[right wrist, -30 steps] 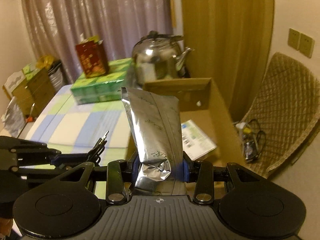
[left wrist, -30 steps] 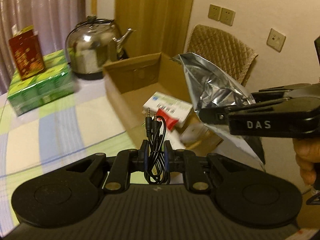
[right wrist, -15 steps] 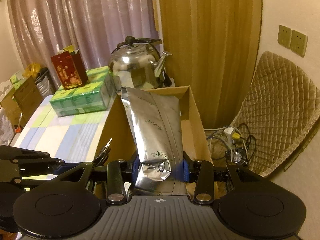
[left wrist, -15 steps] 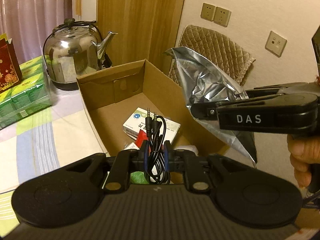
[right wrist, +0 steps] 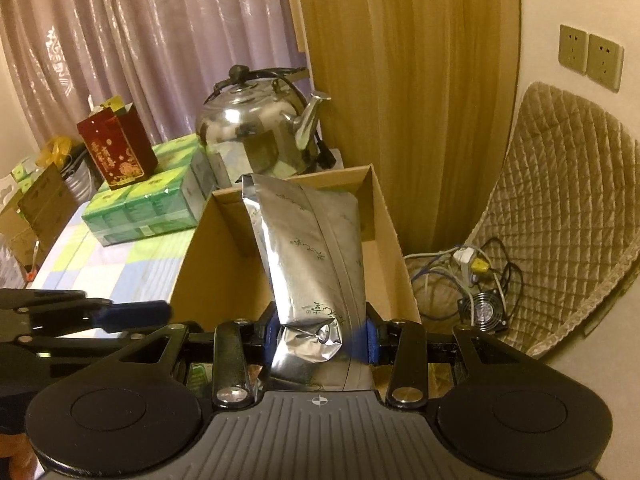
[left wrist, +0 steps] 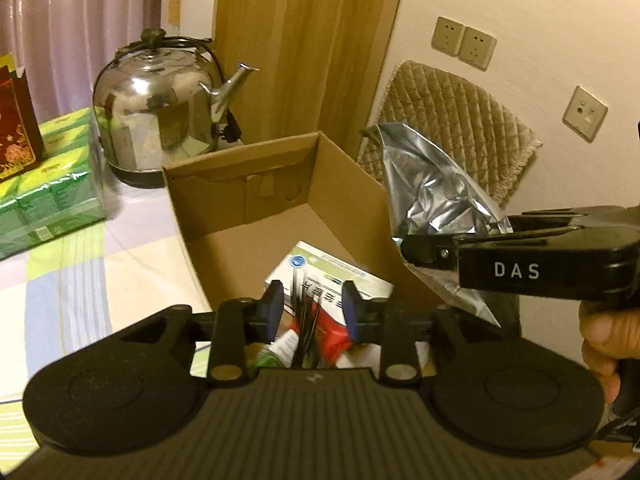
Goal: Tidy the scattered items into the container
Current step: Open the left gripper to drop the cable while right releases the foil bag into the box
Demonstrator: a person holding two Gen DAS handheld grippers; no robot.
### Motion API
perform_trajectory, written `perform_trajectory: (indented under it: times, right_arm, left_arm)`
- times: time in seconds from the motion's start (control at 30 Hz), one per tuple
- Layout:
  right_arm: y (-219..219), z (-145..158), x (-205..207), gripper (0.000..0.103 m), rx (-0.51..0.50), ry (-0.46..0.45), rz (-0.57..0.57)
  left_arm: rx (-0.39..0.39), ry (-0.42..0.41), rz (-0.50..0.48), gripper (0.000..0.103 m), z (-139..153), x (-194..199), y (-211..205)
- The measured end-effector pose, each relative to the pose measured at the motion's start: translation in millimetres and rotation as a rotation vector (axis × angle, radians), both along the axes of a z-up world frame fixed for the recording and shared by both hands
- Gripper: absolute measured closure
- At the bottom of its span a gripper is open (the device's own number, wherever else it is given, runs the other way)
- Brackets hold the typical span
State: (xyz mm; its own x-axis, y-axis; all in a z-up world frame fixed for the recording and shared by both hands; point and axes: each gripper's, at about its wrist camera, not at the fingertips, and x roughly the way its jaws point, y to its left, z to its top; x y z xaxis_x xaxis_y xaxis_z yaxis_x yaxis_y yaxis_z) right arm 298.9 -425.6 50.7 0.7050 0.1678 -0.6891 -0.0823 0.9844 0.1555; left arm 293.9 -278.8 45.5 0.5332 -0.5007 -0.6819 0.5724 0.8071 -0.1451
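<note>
Your left gripper [left wrist: 310, 306] hangs over the near end of the open cardboard box [left wrist: 280, 184]; its jaws have just been opening, and the black audio cable [left wrist: 306, 320] shows as a blurred dark streak in the gap between the blue pads [left wrist: 275, 312], touching neither one, so nothing is clamped there. Directly below that gap, inside the box, lie a white-and-green printed carton [left wrist: 340, 276], a red packet [left wrist: 334, 332] and a small white-and-green tube [left wrist: 282, 346]; the far half of the box floor is bare cardboard. Your right gripper [right wrist: 320, 334] is clamped on the lower part of a silver foil pouch [right wrist: 312, 248], which stands tilted up from the pads over the box, its top edge level with the box's far wall in the right wrist view. In the left wrist view that same gripper [left wrist: 424, 250], marked DAS, reaches in from the right of the box with your right hand [left wrist: 600, 340] on its handle, the pouch crumpled above the box's right wall. A steel kettle [left wrist: 160, 108] stands just behind the box's far left corner on the checked tablecloth [left wrist: 80, 248]. Left of the box sits a stack of green tissue packs [right wrist: 148, 200] with a red gift box [right wrist: 118, 146] on top. A quilted chair back [left wrist: 448, 120] stands beyond the box's right side.
</note>
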Motion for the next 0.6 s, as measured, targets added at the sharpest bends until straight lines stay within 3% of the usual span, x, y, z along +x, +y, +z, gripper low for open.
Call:
perform_trajectory:
  times: [0.6]
  right_arm:
    - [9,-11,10,0.065,0.005,-0.001,0.002]
  left_arm:
    - [0.025,0.01,0.029,0.074,-10,-5,22]
